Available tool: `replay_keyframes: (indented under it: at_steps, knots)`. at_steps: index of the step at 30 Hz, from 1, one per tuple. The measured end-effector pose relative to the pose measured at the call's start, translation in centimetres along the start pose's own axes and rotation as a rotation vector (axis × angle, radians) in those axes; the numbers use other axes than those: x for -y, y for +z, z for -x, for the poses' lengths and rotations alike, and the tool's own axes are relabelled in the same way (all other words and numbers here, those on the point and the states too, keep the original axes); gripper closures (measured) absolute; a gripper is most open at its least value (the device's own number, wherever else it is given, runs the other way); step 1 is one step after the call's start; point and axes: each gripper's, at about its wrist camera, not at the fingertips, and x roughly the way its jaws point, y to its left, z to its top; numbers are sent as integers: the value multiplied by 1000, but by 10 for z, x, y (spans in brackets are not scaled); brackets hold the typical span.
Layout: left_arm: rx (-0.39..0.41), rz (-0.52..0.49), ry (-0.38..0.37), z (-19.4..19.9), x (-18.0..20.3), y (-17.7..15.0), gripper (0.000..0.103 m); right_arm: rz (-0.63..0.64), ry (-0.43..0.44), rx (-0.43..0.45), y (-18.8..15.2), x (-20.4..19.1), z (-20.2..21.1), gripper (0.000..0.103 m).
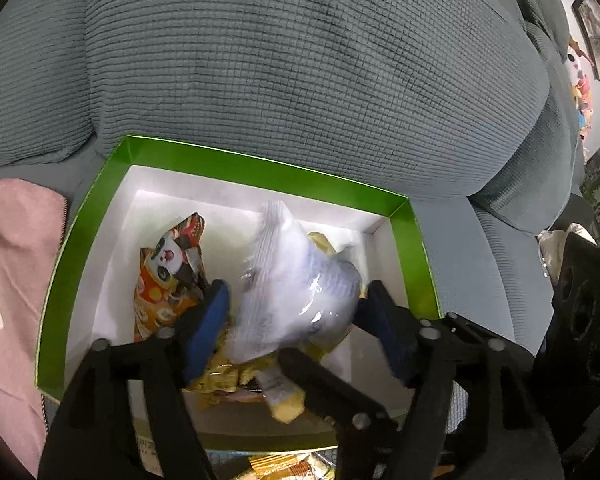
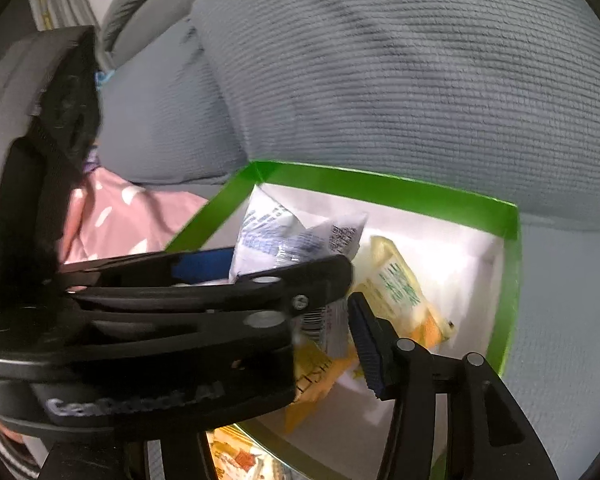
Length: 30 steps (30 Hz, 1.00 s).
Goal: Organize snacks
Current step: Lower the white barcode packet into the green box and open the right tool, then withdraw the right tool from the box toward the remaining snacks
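The white and blue snack bag (image 1: pixel 296 280) sits low in the centre of the frame, inside the green box (image 1: pixel 260 168), between the blue pads of my left hand-held gripper (image 1: pixel 296 312), whose jaws stand apart and clear of it. An orange panda packet (image 1: pixel 168 276) lies to its left. My right hand-held gripper (image 2: pixel 340 344) is partly open over yellow packets (image 2: pixel 400 284). The box rests on a grey sofa (image 1: pixel 300 60).

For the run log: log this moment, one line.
left hand-held gripper open around white-blue packet | packet in green box | right hand-held gripper unclear
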Motion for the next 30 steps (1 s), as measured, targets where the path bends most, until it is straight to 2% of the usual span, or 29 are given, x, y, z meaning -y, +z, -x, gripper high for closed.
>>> replay_keyframes:
  at_steps: [3, 6, 11, 14, 16, 24, 26, 27, 30]
  knots:
    - [9, -7, 25, 9, -2, -3, 21, -6, -28, -16, -5, 1, 2, 50]
    - [30, -9, 53, 22, -3, -8, 13, -14, -51, -11, -10, 3, 12, 50]
    - [66, -32, 78, 46, 1, -22, 12, -25, -94, 25, -19, 3, 38, 49]
    - [88, -54, 93, 59, 6, -33, 12, -26, -104, 51, -26, 1, 56, 43]
    - [99, -61, 93, 67, 9, -40, 12, -29, -116, 74, -32, -2, 69, 43]
    - [171, -98, 119, 98, 27, -69, 11, -31, -115, 124, -58, -13, 105, 42]
    - [185, -106, 119, 106, 30, -74, 7, -28, -111, 133, -65, -17, 113, 42]
    - [195, -110, 114, 112, 31, -78, 0, -26, -107, 137, -68, -19, 117, 42]
    - [213, -115, 93, 123, 34, -88, 1, -19, -100, 148, -77, -28, 127, 42]
